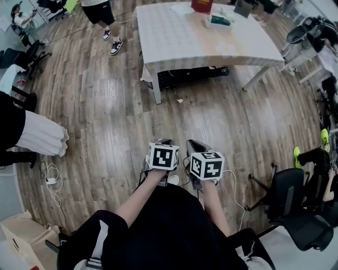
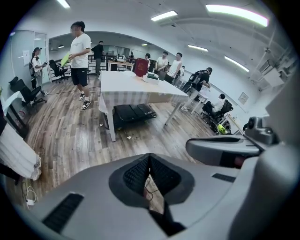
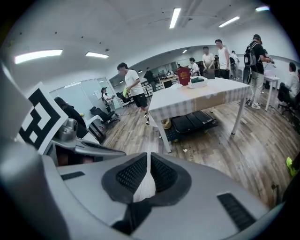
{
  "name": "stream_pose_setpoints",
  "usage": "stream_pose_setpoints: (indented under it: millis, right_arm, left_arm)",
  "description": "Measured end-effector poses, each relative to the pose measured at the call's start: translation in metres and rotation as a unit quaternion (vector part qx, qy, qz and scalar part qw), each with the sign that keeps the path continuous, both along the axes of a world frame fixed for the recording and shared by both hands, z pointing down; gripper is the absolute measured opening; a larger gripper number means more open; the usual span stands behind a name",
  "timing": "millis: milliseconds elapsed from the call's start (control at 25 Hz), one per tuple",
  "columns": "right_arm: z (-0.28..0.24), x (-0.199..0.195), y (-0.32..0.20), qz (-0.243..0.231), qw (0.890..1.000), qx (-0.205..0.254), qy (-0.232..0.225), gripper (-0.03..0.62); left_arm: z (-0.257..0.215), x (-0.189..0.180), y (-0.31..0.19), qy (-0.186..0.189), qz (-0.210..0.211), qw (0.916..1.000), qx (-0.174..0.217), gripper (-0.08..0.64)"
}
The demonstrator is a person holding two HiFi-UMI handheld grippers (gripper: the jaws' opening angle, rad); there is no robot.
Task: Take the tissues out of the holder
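An open office room with a wood-plank floor [image 1: 105, 105] is seen from above. A white table [image 1: 185, 42] under a pale checked cloth is placed at the top centre of the head view. The tissue holder [image 1: 219, 21] is set on that table near its far edge, toward the upper right of the frame, just beside a red box [image 1: 202, 5]. It is too small for the tissues to be made out. A flat black case [image 1: 190, 75] is laid on the floor under the table.

At the lower centre of the head view, the left gripper [image 1: 165, 142] and the right gripper [image 1: 194, 146] are held side by side, close to the person's body and well apart from the table. In the left gripper view, the jaws of the left gripper [image 2: 149, 161] are shown closed tip to tip, with nothing held between them. In the right gripper view, the right gripper [image 3: 148, 161] is likewise seen closed and empty. The table, the holder [image 3: 198, 82] and several standing people are seen beyond the jaws.
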State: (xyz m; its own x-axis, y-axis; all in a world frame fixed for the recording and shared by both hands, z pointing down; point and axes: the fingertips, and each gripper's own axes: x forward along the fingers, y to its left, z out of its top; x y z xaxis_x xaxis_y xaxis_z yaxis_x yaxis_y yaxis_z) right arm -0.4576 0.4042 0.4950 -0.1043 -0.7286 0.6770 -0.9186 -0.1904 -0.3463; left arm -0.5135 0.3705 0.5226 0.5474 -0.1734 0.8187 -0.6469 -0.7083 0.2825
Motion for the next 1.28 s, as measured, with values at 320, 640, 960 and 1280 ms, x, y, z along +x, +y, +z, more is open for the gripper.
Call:
stream_pose_setpoints:
  millis: [320, 640, 960, 1280]
  right_arm:
    - [0.003, 0.034, -0.041, -0.001, 1.000, -0.008, 0.009, 0.017]
    - [-0.003, 0.040, -0.122, -0.034, 0.999, -0.008, 0.017, 0.018]
    - [-0.008, 0.045, -0.182, -0.056, 0.998, -0.011, 0.031, 0.020]
    - [-0.009, 0.060, -0.232, -0.036, 0.998, -0.011, 0.058, 0.018]
  left_arm:
    - [0.007, 0.034, -0.042, 0.004, 0.017, 0.9998, -0.007, 0.008]
    - [0.006, 0.042, -0.117, -0.002, 0.005, 0.9999, -0.009, 0.009]
    - [0.000, 0.049, -0.176, 0.005, -0.001, 0.9999, -0.013, 0.008]
    - [-0.001, 0.060, -0.226, 0.012, 0.011, 0.9997, -0.015, 0.009]
